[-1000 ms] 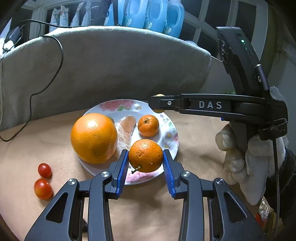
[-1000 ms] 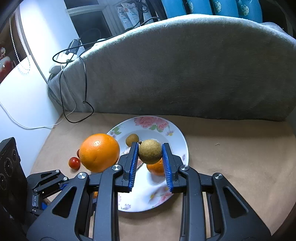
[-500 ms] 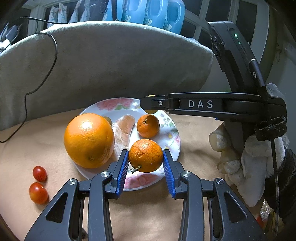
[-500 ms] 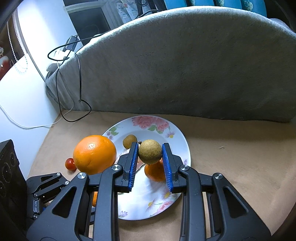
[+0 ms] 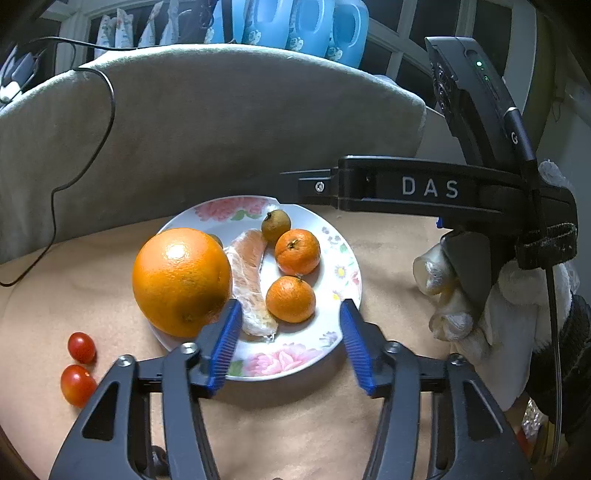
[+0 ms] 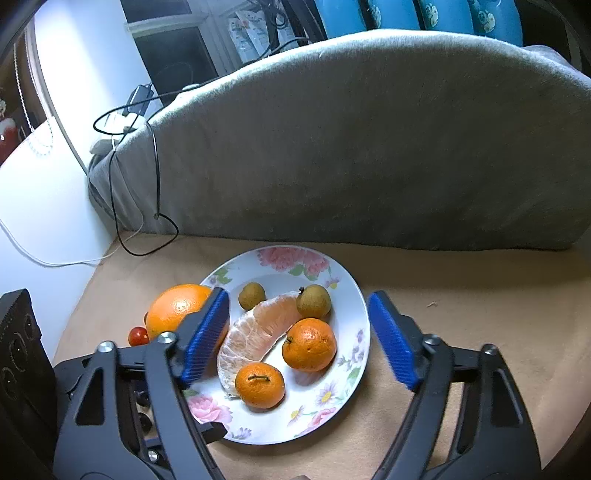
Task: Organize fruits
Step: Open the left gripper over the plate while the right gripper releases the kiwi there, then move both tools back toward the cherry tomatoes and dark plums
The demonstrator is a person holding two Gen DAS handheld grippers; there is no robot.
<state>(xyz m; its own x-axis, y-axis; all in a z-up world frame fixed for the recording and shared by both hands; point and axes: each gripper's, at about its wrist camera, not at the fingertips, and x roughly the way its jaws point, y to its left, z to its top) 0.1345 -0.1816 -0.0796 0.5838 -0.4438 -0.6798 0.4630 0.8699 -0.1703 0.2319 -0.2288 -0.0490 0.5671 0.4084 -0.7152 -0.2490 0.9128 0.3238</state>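
On your plate [image 5: 343, 266], the big orange [image 5: 181, 281] sits left, the peeled segment [image 5: 251, 273] beside it, two mandarins [image 5: 290, 299] right; two tomatoes [image 5: 81, 347] lie off-plate, left.

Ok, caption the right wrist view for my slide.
Open right claw above a floral plate holding two tangerines, two longans, a pomelo segment and an orange.

A home: grey sofa back [image 6: 369, 147], detergent jugs [image 5: 295, 26] behind.
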